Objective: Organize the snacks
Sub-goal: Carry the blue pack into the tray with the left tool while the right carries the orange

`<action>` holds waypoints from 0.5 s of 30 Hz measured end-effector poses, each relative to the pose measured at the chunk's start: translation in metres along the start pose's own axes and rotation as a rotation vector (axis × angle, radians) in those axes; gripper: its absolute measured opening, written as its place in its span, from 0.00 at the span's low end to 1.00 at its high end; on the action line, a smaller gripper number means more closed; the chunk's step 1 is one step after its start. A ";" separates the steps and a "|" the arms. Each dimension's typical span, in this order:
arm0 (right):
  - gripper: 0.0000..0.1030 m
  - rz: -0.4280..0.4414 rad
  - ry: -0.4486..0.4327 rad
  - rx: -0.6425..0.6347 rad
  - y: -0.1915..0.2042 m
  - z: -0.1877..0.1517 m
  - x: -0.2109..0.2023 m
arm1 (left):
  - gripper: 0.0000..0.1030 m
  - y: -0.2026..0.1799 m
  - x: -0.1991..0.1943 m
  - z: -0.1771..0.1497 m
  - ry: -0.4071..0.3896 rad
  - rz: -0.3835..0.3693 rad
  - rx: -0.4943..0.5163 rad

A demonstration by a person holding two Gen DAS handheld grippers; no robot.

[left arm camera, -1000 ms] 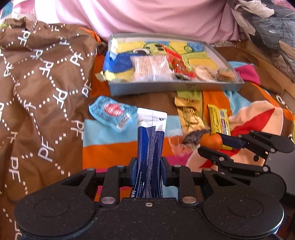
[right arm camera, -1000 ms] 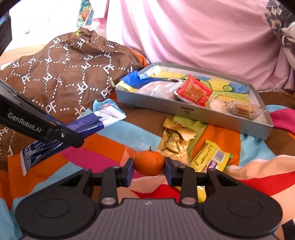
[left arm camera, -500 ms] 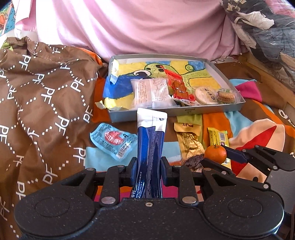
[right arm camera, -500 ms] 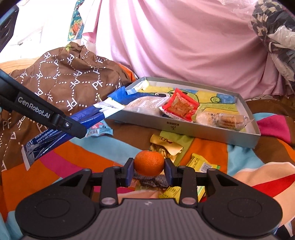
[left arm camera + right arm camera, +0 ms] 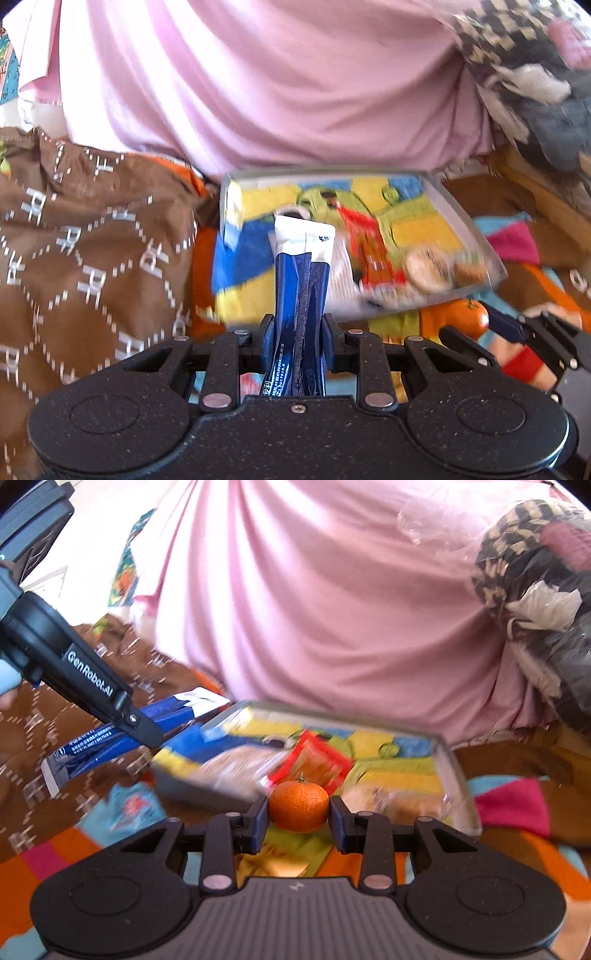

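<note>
- Left gripper [image 5: 298, 341]: jaws clamped on a blue stick pack [image 5: 301, 295]. Pack stands upright between the pads, white top end pointing away from the camera, lower end tucked behind the gripper body.
- Right gripper [image 5: 298, 821]: jaws closed on a mandarin [image 5: 298, 805], held at its widest part, stem up. Contact on both sides looks even.
- Right wrist view shows the left gripper [image 5: 147, 734] off to the left and raised, the stick pack [image 5: 122, 734] slanting through it toward the tray's left corner.
- Just below both grippers: a striped multicolour cloth [image 5: 66, 853] with loose items left on it, a light-blue packet [image 5: 129, 806] and a gold wrapper [image 5: 273, 864], the latter mostly hidden behind the right gripper.
- Next out: a grey tray [image 5: 456, 775] with a cartoon-print bottom. Already inside: a red packet [image 5: 314, 760], a clear-wrapped pastry [image 5: 232, 768], round biscuits [image 5: 428, 269]. Background is motion-blurred, so finer labels are unreadable.
- Far: brown patterned fabric [image 5: 74, 240] at left, pink sheet [image 5: 258, 92] behind the tray.
- Judgement: step in hand is carrying both items to the tray for release.
- Advice: clear the near rim before lowering. Lay the stick pack flat in the open left part of the tray.
- Advice: set the mandarin down low in a bare spot and open slowly; it is round and likely to roll against the packets.
- Risk: the grippers are close together, so stagger the two releases.
</note>
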State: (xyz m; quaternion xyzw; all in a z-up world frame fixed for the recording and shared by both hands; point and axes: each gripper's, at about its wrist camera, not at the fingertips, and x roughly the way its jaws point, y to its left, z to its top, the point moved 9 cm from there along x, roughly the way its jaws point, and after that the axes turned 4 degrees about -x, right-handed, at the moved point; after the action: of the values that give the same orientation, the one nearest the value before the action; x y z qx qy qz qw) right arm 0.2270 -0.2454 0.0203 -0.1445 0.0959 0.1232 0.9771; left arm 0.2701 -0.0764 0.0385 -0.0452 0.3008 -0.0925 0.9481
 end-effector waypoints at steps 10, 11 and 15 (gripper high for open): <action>0.38 -0.023 -0.019 0.029 -0.026 0.008 0.046 | 0.27 0.007 0.061 0.053 0.003 0.057 -0.091; 0.38 -0.020 -0.017 0.028 -0.025 0.006 0.049 | 0.27 0.008 0.066 0.054 0.011 0.058 -0.103; 0.38 -0.012 -0.002 0.042 -0.026 0.003 0.060 | 0.27 0.013 0.084 0.055 0.028 0.075 -0.116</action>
State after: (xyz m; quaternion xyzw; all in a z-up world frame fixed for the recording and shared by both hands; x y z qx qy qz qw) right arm 0.2910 -0.2556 0.0170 -0.1246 0.0967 0.1155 0.9807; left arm 0.3707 -0.0793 0.0341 -0.0874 0.3205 -0.0399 0.9424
